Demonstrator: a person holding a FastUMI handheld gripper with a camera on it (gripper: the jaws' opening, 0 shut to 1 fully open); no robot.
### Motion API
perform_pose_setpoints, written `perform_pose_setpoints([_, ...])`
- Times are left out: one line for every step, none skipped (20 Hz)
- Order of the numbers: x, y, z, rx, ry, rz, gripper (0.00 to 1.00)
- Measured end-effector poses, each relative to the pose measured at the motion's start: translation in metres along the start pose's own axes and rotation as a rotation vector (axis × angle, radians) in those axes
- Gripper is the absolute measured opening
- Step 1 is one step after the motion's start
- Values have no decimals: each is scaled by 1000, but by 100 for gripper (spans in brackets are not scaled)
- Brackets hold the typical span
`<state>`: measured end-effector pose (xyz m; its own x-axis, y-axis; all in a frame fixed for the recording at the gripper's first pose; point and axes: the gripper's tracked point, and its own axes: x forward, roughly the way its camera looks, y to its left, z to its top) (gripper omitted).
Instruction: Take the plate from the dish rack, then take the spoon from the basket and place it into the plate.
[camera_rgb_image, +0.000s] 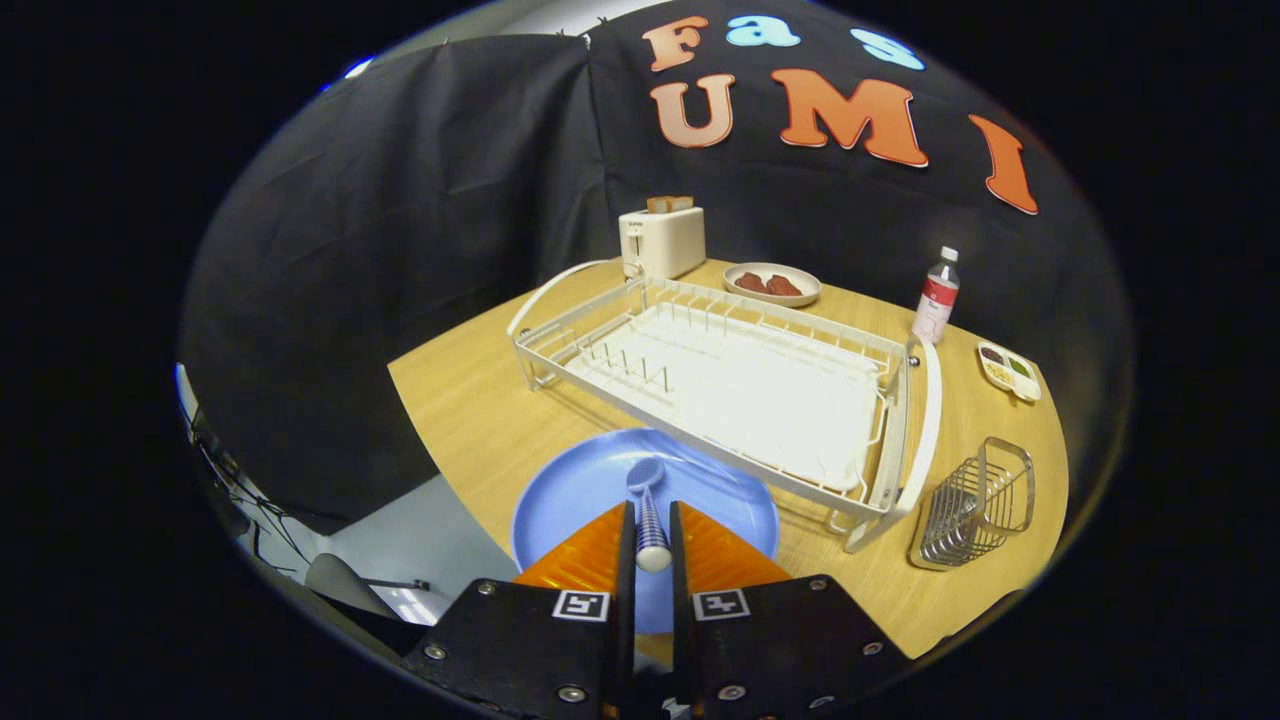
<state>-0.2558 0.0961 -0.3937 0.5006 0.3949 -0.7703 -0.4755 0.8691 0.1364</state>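
Even overhead light, scene bright and sharp at centre. Glare washes out white plastic drip tray (750, 385) inside white wire dish rack (640, 330). Soft short shadows on pale wooden table (480, 420). Strong fisheye bending toward rim; slight blue fringing there.

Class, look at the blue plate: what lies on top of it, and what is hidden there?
Over the blue plate sits a spoon, its striped handle pinched between the jaws of the gripper, bowl pointing toward the dish rack. The jaws cover the plate's near part.
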Motion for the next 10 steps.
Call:
perform_pose_setpoints([2,-3,-6,11,11,-5,16])
perform_pose_setpoints([3,-4,-11,24,24,-9,16])
perform_pose_setpoints([4,-6,-17,35,43,-13,16])
perform_pose_setpoints([4,-7,-20,45,53,-11,17])
perform_pose_setpoints([2,-7,-19,54,49,-13,19])
perform_pose_setpoints([-1,-9,-16,61,38,-13,20])
perform_pose_setpoints([-2,-13,-12,68,30,-23,20])
perform_pose_setpoints([-5,-17,-8,78,21,-31,20])
perform_pose_setpoints([-10,-24,-1,88,6,-47,21])
perform_pose_setpoints([-17,-31,8,97,-18,-65,22])
